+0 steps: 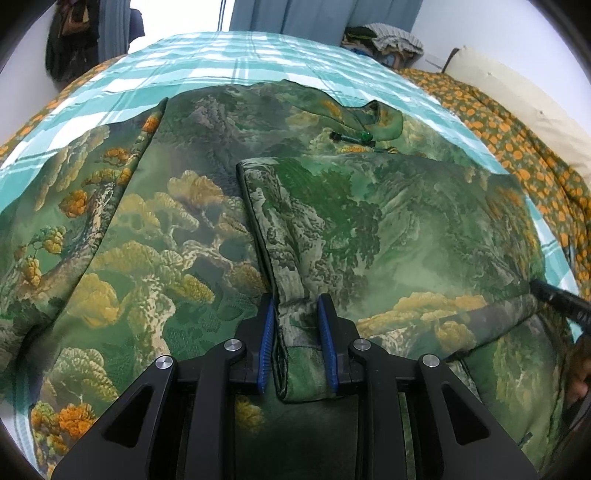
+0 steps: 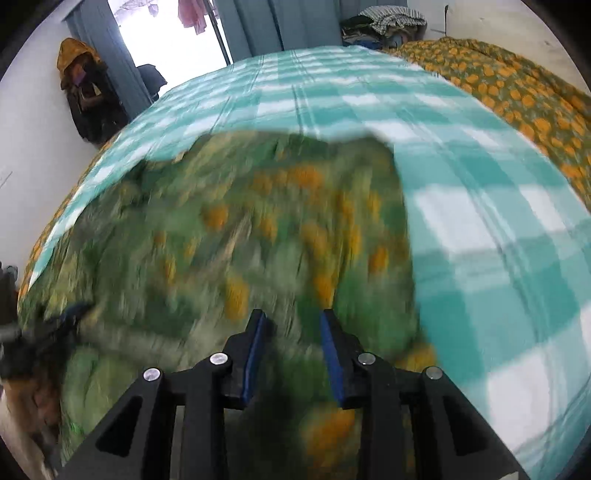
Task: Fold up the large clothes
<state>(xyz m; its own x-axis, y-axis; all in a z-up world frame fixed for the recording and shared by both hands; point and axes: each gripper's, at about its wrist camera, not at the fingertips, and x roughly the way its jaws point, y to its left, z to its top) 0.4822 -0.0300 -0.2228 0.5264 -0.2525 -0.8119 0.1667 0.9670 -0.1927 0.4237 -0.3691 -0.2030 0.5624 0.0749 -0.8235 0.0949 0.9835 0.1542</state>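
A large green garment (image 1: 192,229) with a yellow and orange landscape print lies spread on the bed. One side is folded over, its dark-trimmed edge (image 1: 255,221) running toward me. My left gripper (image 1: 297,306) is open, its blue pads on either side of that folded edge without clamping it. My right gripper (image 2: 291,317) is open over the same garment (image 2: 229,236) near its right side; this view is motion-blurred. The right gripper's tip also shows in the left wrist view (image 1: 561,299), and the left gripper shows at the left edge of the right wrist view (image 2: 55,325).
The bed has a teal and white checked sheet (image 2: 480,206). An orange-flowered quilt (image 1: 517,147) and a cream pillow (image 1: 517,88) lie along the right. Clothes are piled at the far right (image 1: 384,37). Blue curtains (image 1: 314,14) and a doorway stand behind.
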